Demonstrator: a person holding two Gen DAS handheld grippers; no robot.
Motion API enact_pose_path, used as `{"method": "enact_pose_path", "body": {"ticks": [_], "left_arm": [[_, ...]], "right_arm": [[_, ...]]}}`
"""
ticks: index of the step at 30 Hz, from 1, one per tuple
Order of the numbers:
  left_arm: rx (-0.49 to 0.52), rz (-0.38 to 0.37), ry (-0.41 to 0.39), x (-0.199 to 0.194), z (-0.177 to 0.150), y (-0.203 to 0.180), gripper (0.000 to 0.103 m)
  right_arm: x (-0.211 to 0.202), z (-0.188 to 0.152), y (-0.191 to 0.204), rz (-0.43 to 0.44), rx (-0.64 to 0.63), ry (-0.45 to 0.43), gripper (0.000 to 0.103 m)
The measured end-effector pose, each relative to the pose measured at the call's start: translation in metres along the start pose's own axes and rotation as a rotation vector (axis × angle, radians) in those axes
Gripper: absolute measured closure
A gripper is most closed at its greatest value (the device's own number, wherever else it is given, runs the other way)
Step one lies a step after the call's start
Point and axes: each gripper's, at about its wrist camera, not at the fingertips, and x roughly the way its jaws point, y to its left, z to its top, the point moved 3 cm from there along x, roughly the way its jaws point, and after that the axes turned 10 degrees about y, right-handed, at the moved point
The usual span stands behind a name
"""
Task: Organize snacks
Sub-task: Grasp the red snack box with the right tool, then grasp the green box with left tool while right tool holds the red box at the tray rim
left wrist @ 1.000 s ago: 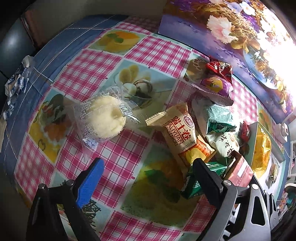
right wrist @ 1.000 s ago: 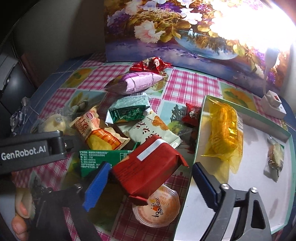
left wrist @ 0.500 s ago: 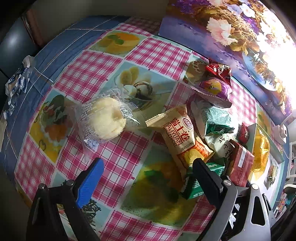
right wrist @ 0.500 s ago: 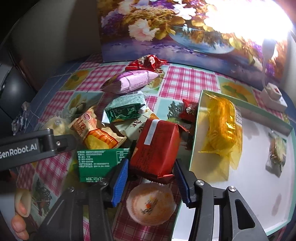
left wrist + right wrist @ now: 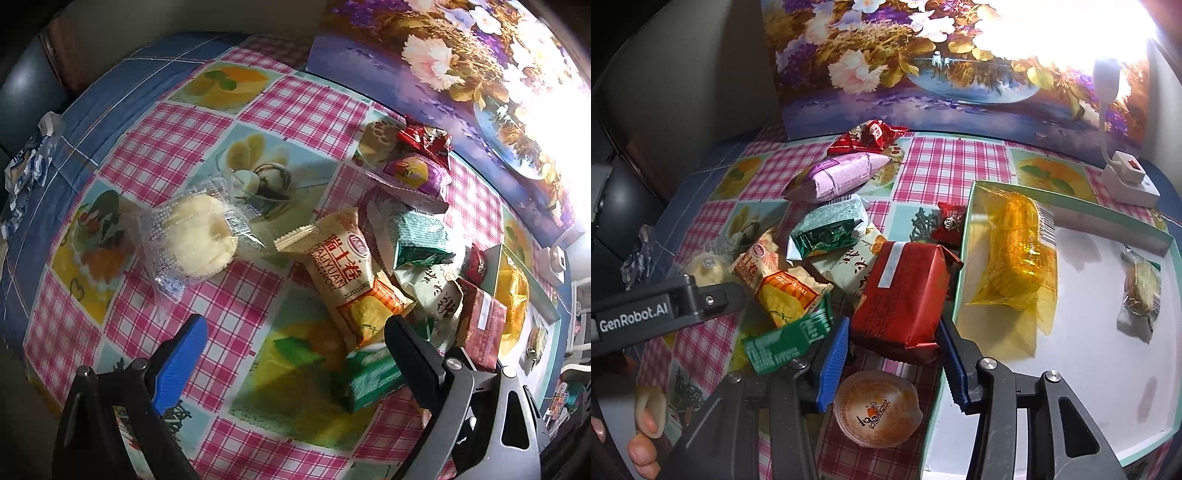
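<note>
My right gripper [image 5: 892, 341] is shut on a red foil snack pack [image 5: 903, 291], held just off the checked tablecloth beside the white tray [image 5: 1082, 373]; the pack also shows in the left wrist view [image 5: 480, 325]. The tray holds a yellow-wrapped snack [image 5: 1015, 254] and a small clear-wrapped one [image 5: 1141, 288]. My left gripper [image 5: 291, 343] is open and empty above the cloth, short of a cream Swiss-roll packet [image 5: 347, 277] and a green box [image 5: 369, 376]. A clear-wrapped round cake [image 5: 195, 240] lies to its left.
Loose snacks lie in a pile: a jelly cup [image 5: 875, 410], green foil pack [image 5: 831, 229], purple pack [image 5: 838, 177], red wrappers [image 5: 868, 136], white tea-print pack [image 5: 853, 266]. A flower painting [image 5: 942, 62] stands behind. A white lamp base [image 5: 1130, 181] sits behind the tray.
My right gripper closed from wide open onto the red pack, turned it and lifted it. The left gripper stayed open and drifted slightly.
</note>
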Motion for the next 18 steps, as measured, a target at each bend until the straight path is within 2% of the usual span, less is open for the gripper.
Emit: {"method": "enact_pose_path", "body": {"ticks": [8, 18], "left_arm": [[0.014, -0.011, 0.007, 0.003, -0.002, -0.006, 0.006], [0.054, -0.088, 0.059, 0.014, -0.009, -0.024, 0.006]], "right_arm": [[-0.004, -0.001, -0.005, -0.002, 0.010, -0.005, 0.053], [-0.017, -0.004, -0.018, 0.013, 0.050, -0.022, 0.053]]}}
